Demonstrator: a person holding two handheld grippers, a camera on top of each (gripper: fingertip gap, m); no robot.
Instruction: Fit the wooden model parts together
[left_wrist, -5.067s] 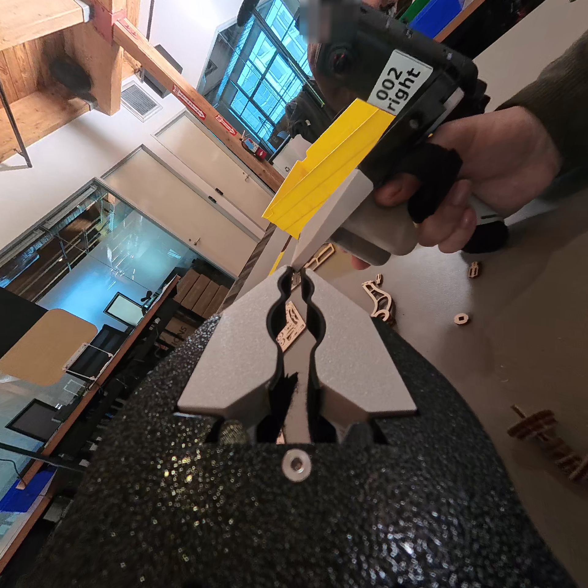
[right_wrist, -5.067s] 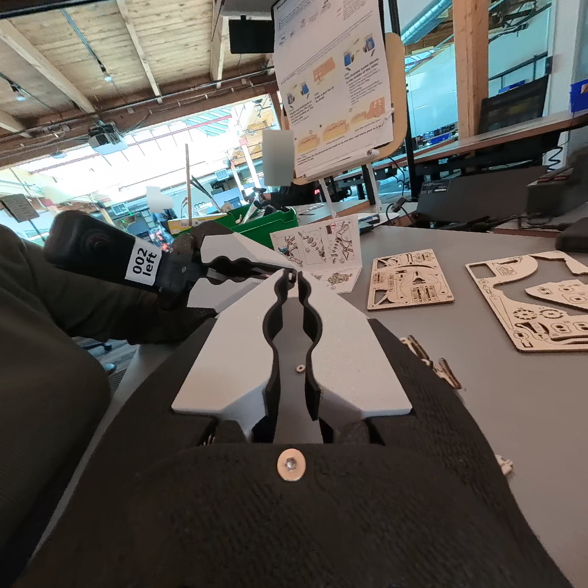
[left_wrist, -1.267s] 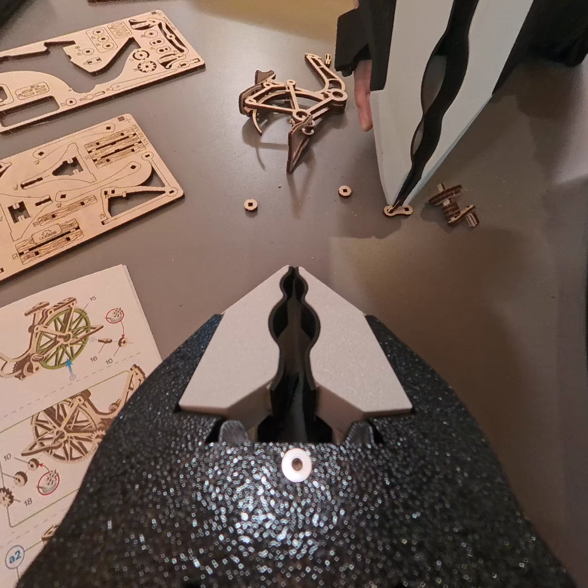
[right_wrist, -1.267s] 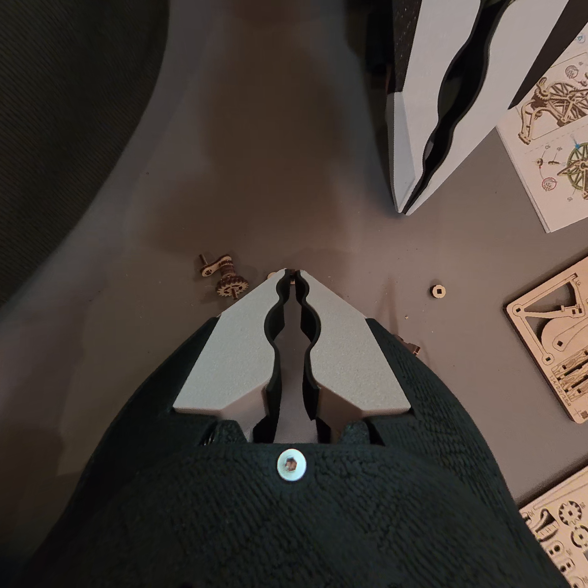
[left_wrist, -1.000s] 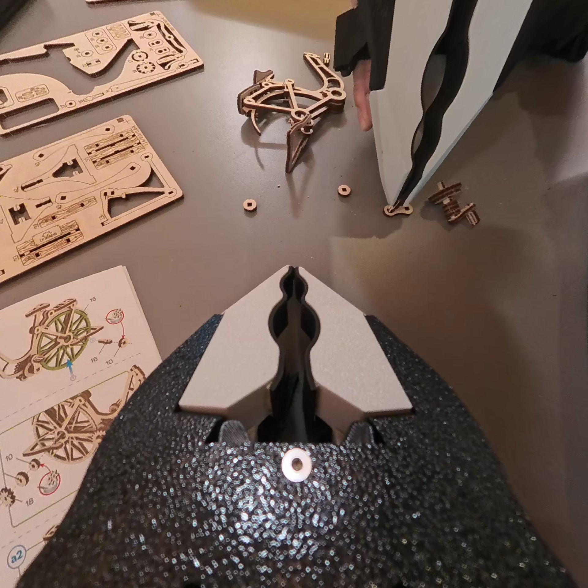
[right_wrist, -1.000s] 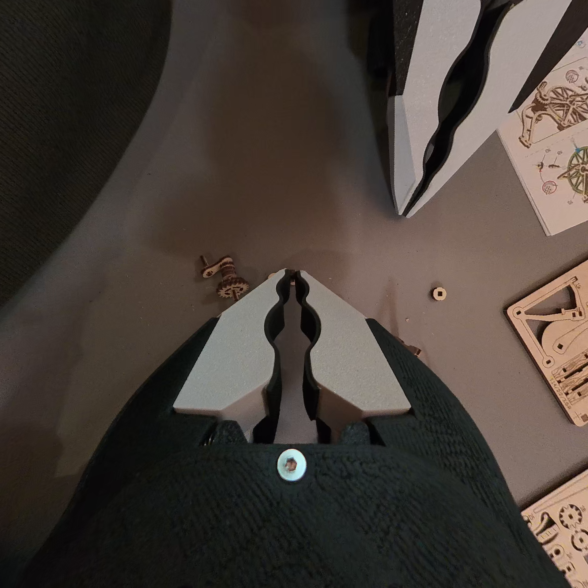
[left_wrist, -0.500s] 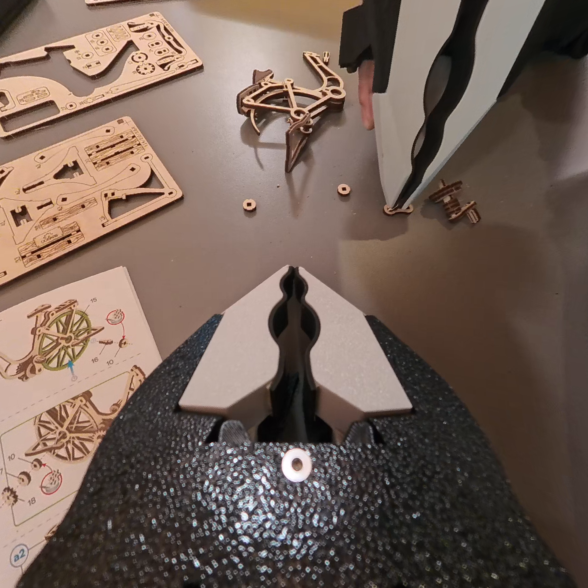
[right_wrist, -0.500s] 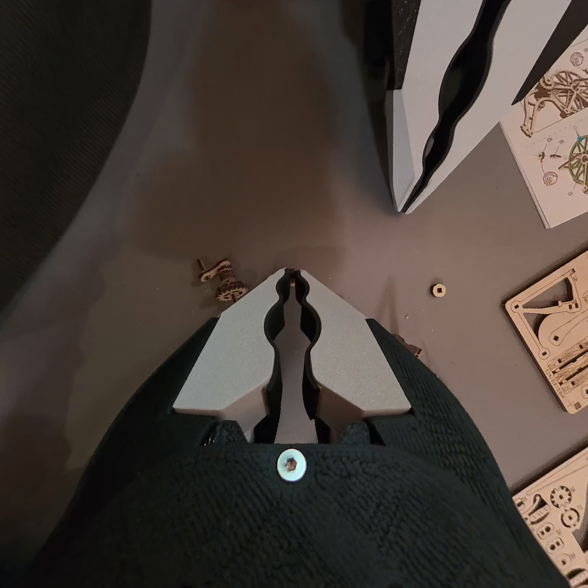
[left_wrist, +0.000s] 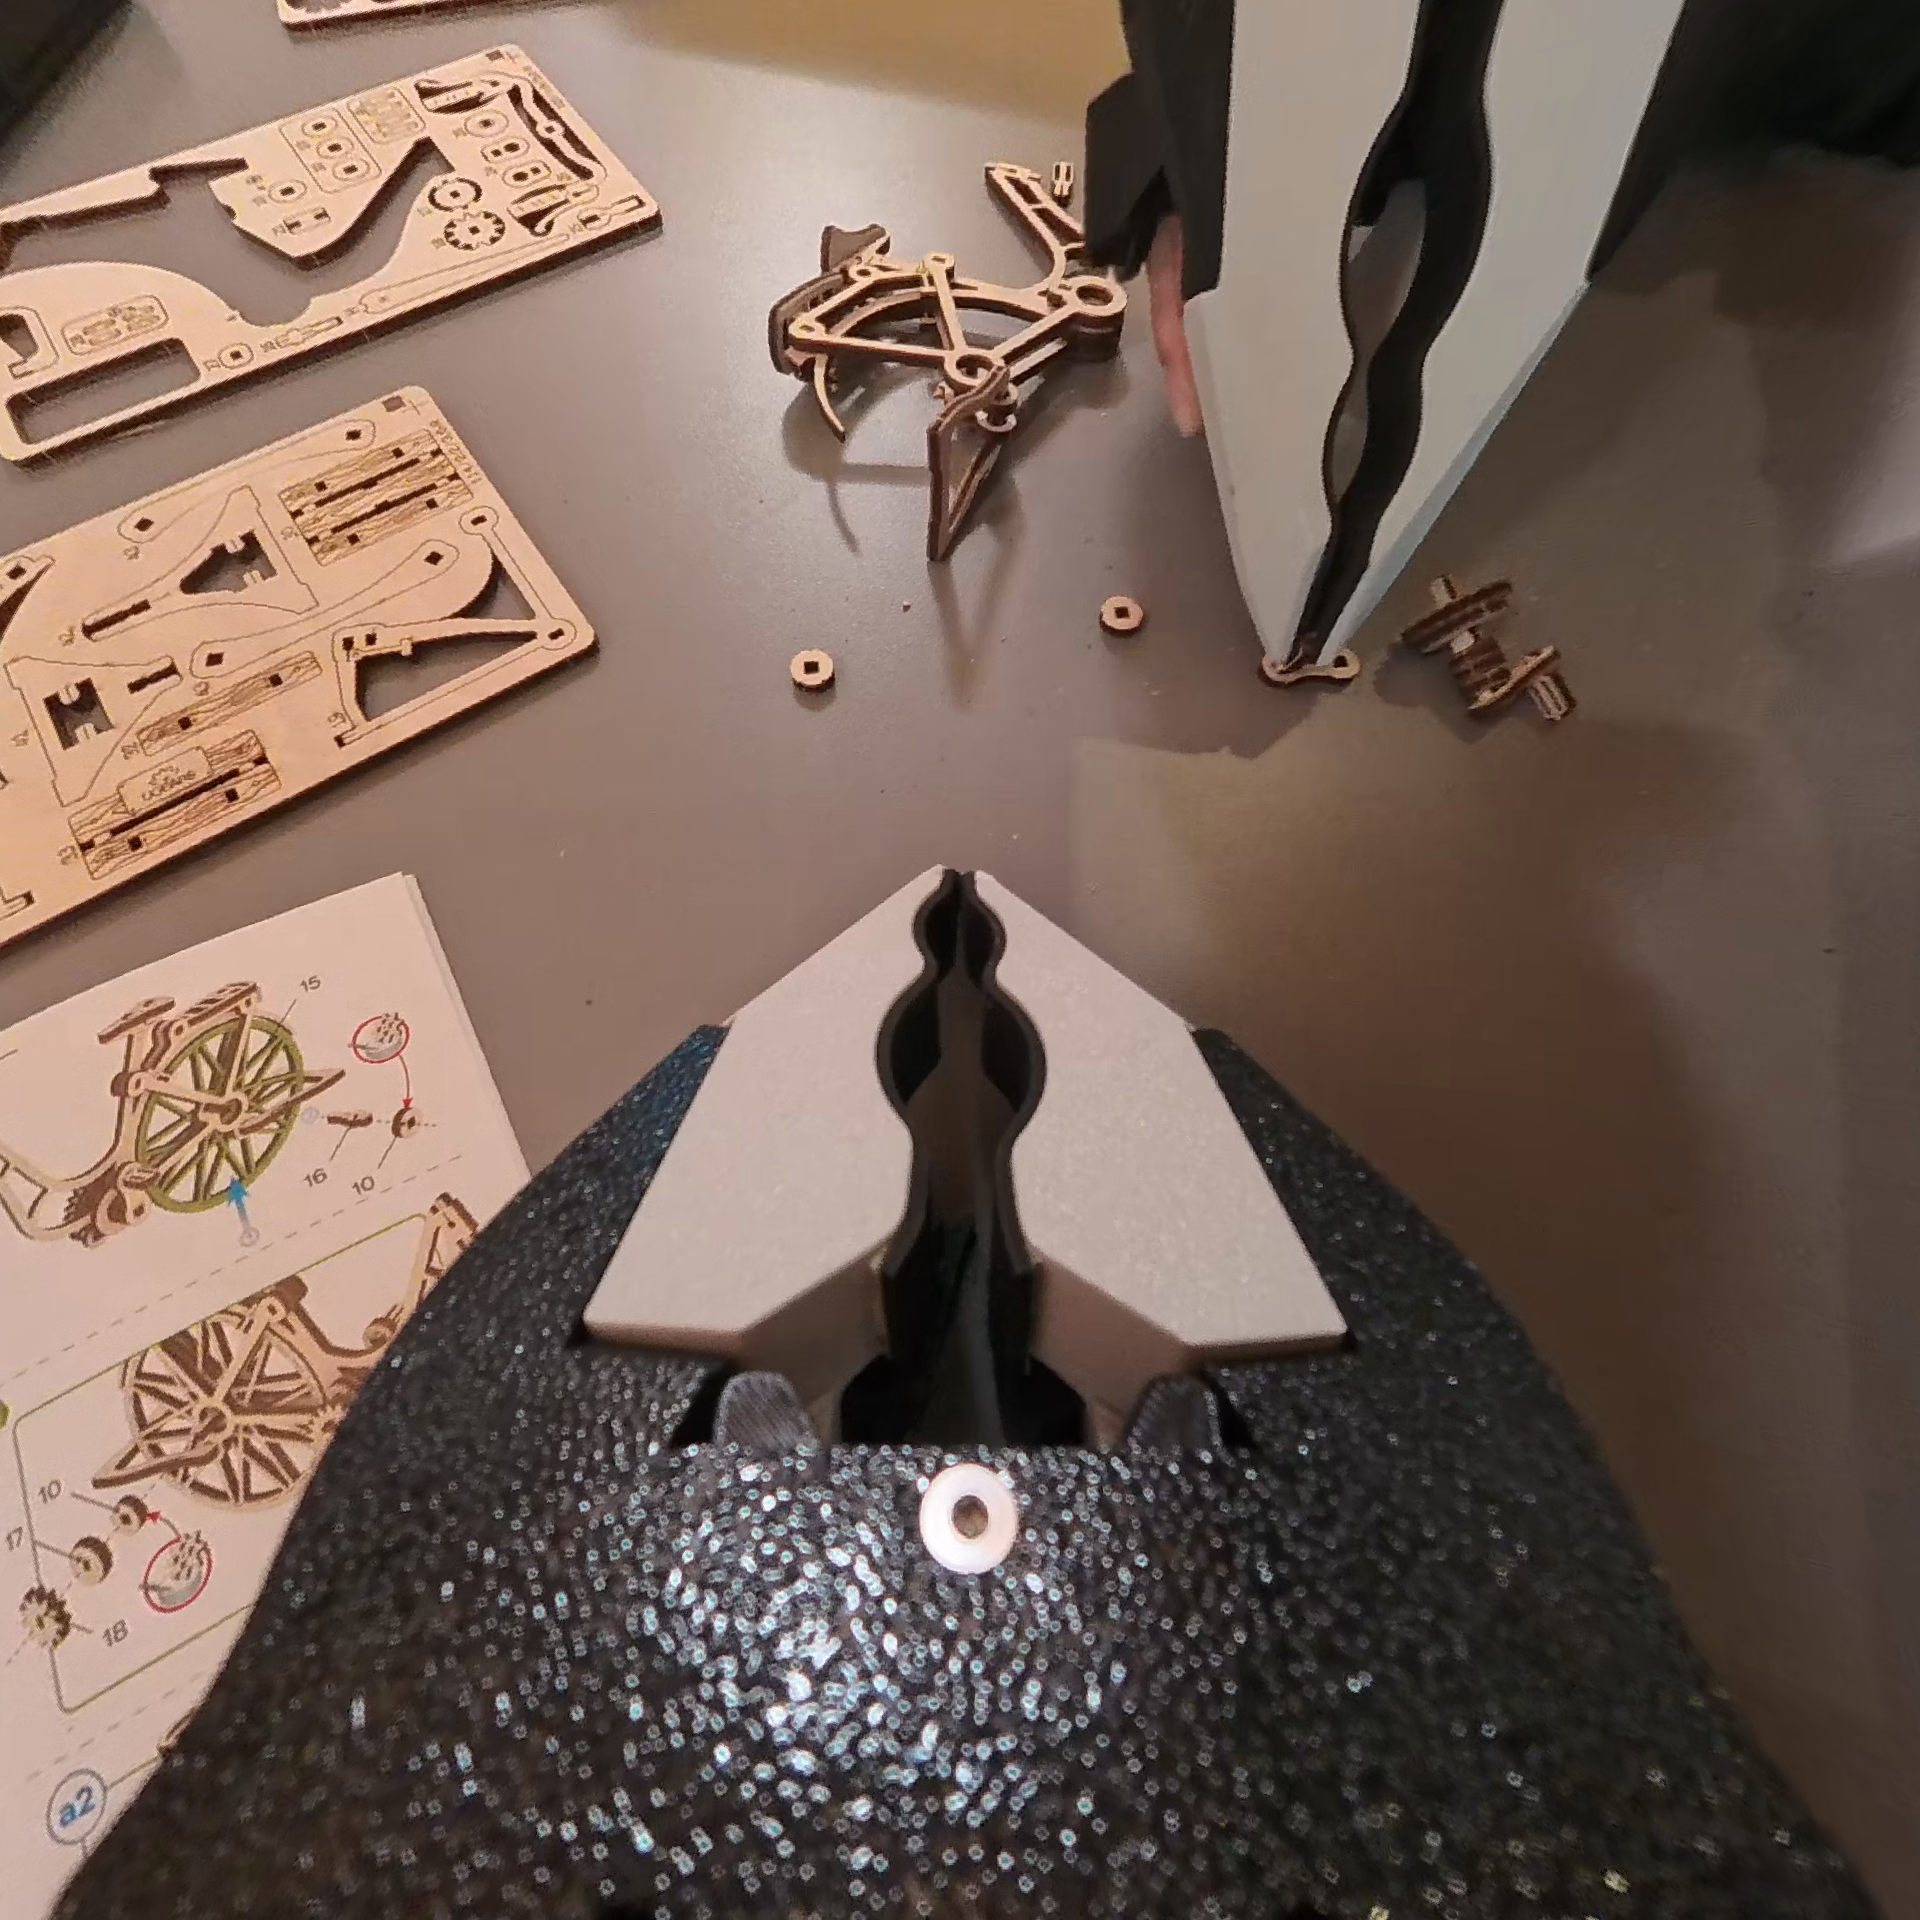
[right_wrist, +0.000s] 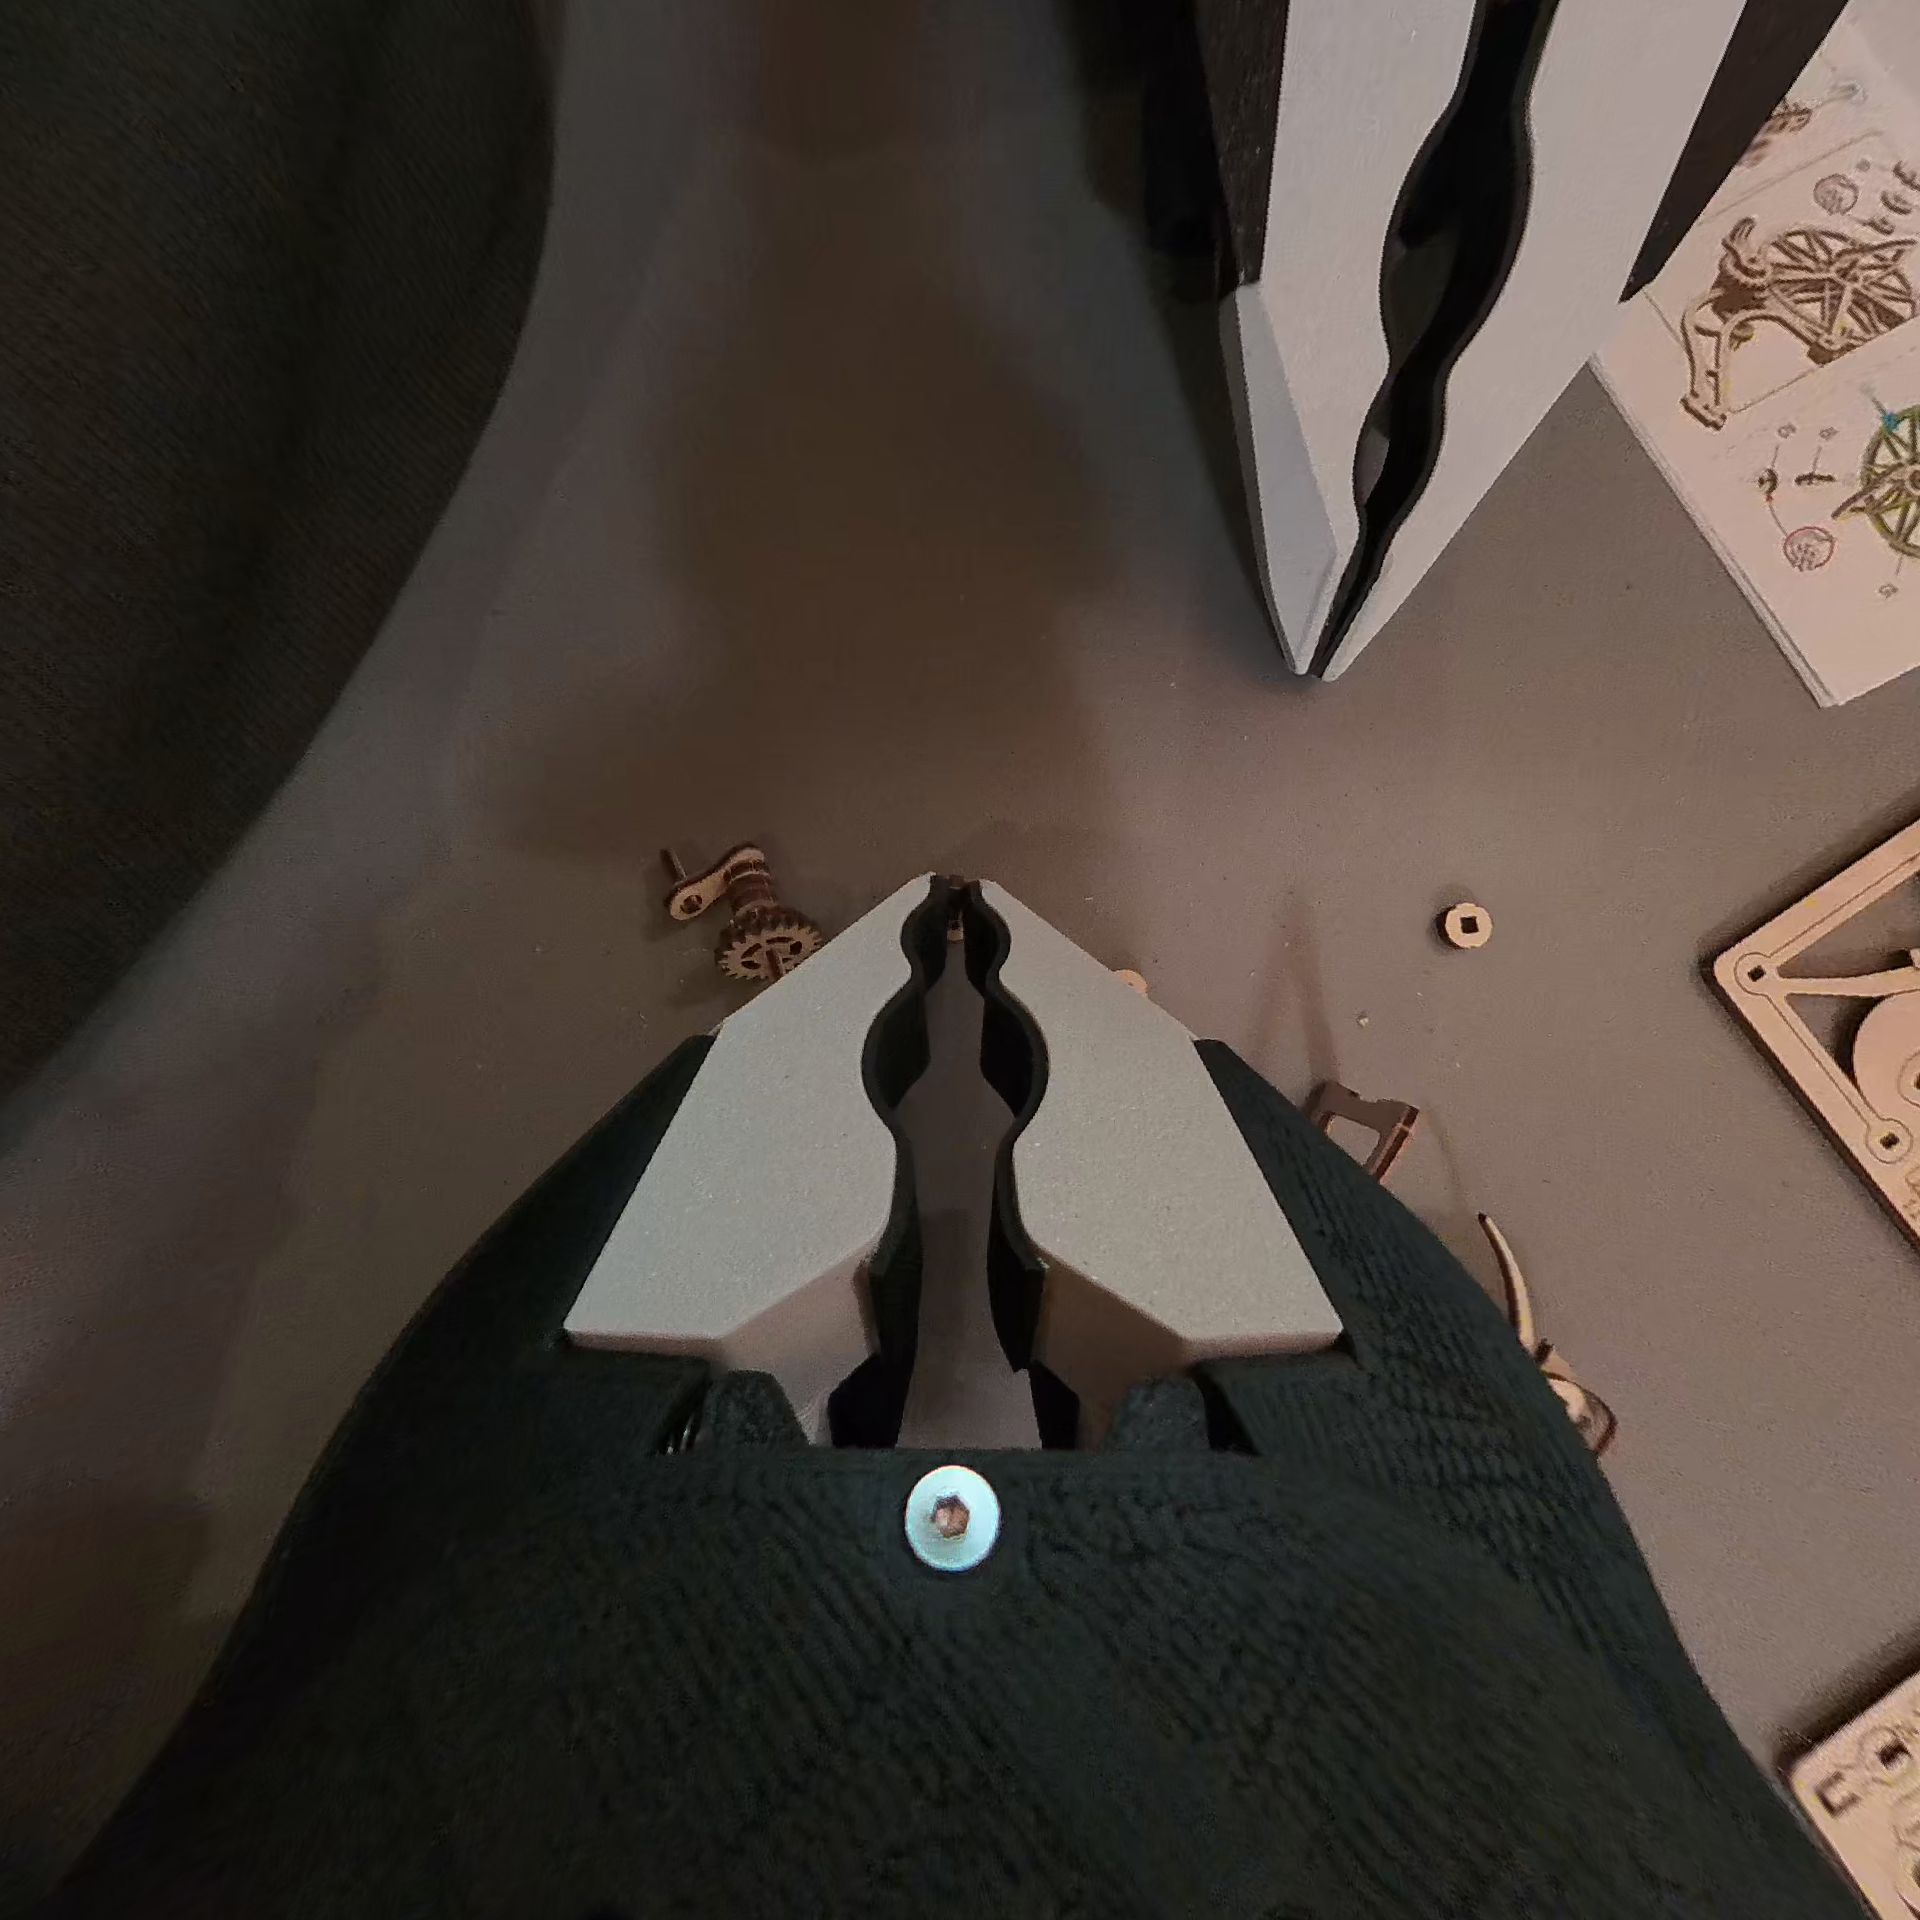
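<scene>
Right gripper (left_wrist: 1311, 649): tips down on the grey table (left_wrist: 1455, 1039), jaws pressed nearly together on a small flat wooden link (left_wrist: 1309, 666). The link's two rounded ends stick out either side of the tips. Whether it is pinched or only pressed against the table, I cannot tell for sure; the right wrist view shows a dark sliver of something between the tips.

Left gripper (left_wrist: 958, 878): jaws closed on nothing, hovering short of the work, well apart from the link.

Just right of the right tips lies a gear-and-axle piece (left_wrist: 1486, 644), near but not touching. Left of them, two small washers (left_wrist: 1122, 613). Beyond those, the half-built frame (left_wrist: 935, 353).

Judgement: the step is picking up the link. The piece is thin and flat, so a grip across its narrow waist and a straight lift should keep it from twisting or skating away.

Room: bare table lies between the two grippers. The cut-out sheets (left_wrist: 260, 644) and instruction booklet (left_wrist: 208, 1195) crowd the far left. The table's edge curves past the gear piece in the right wrist view, so small parts could roll off there.
</scene>
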